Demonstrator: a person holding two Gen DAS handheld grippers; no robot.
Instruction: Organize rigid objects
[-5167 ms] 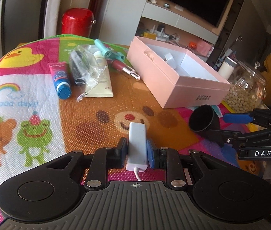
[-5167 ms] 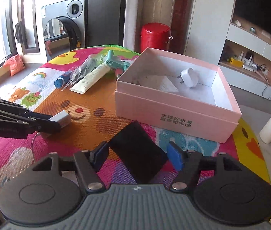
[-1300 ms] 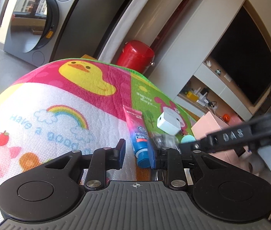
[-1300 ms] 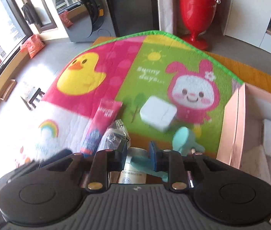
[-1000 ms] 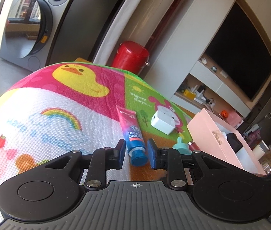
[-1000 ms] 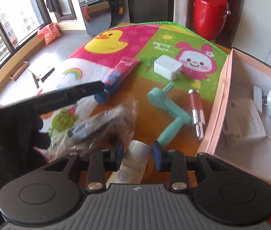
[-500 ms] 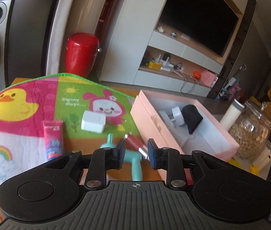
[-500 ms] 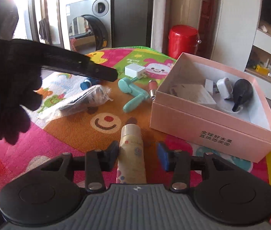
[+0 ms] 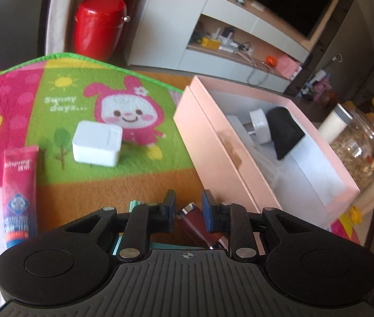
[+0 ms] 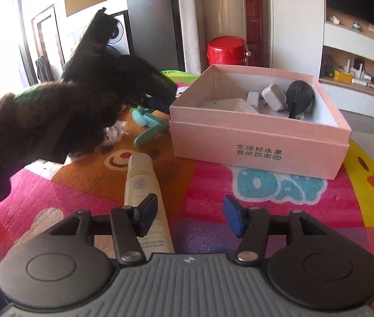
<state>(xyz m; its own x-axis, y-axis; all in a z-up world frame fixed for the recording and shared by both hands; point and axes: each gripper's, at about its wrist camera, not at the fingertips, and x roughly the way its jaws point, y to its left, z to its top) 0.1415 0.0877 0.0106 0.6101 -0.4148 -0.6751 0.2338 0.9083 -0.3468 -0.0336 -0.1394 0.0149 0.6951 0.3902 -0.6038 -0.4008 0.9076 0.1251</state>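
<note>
A pink open box (image 9: pixel 213 142) (image 10: pixel 261 145) holds a white plug (image 9: pixel 259 125) and a black blower (image 9: pixel 284 132). In the left wrist view my left gripper (image 9: pixel 188 211) is open, its jaws on either side of a dark red lipstick (image 9: pixel 195 224) lying on the mat, not pinching it. A white charger cube (image 9: pixel 97 144) and a pink toothpaste tube (image 9: pixel 19 195) lie to its left. In the right wrist view my right gripper (image 10: pixel 189 218) is open and empty above the mat; a cream tube (image 10: pixel 144 195) lies under its left finger. The left gripper (image 10: pixel 158 100) reaches down beside the box.
A teal roller (image 10: pixel 150 126) and a clear plastic bag (image 10: pixel 113 132) lie on the colourful mat (image 10: pixel 279 206) left of the box. A glass jar (image 9: pixel 358 145) and a white bottle (image 9: pixel 336 124) stand behind the box. A red stool (image 9: pixel 98 23) is on the floor.
My left gripper has dropped and moved forward so its jaws now straddle the lipstick. My right gripper has opened wider and let go of the cream tube, which lies on the mat.
</note>
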